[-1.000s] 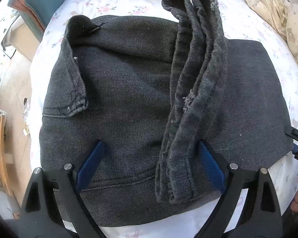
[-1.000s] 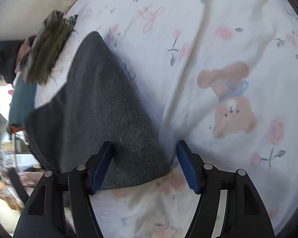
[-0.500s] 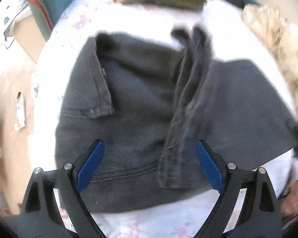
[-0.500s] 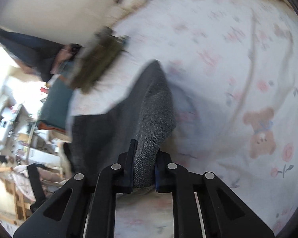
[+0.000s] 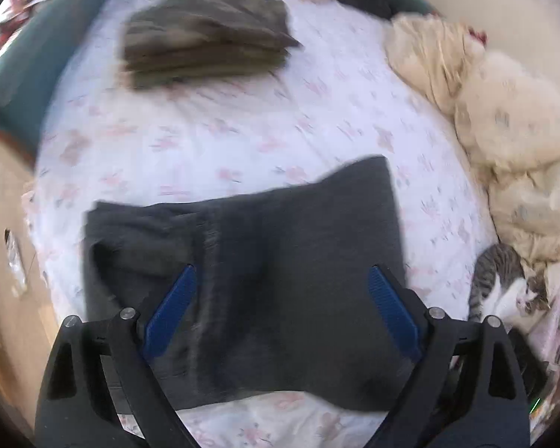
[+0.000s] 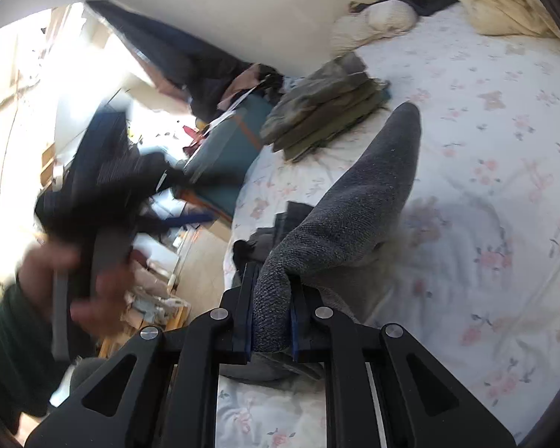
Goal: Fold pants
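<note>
Pinching a raised fold of the dark pants (image 6: 358, 201), the right gripper (image 6: 270, 321) lifts it off the flowered bed (image 6: 485, 149). Only the left wrist view shows the left gripper (image 5: 280, 306) spread wide above the pants (image 5: 280, 261), a cat (image 5: 504, 287) beside them.

The left tool (image 5: 280, 310) has two matte black plastic arms with triangular cut-outs, each tipped by a ribbed blue pad, and round silver screw heads sit in pairs at the arm joints. The right tool (image 6: 270, 317) is of the same build: black angular arms with triangular openings, silver screws at the pivots, and narrow blue pads. In the right wrist view a blurred hand (image 6: 74, 280) shows on another black tool, under a dark green sleeve (image 6: 7, 351).
</note>
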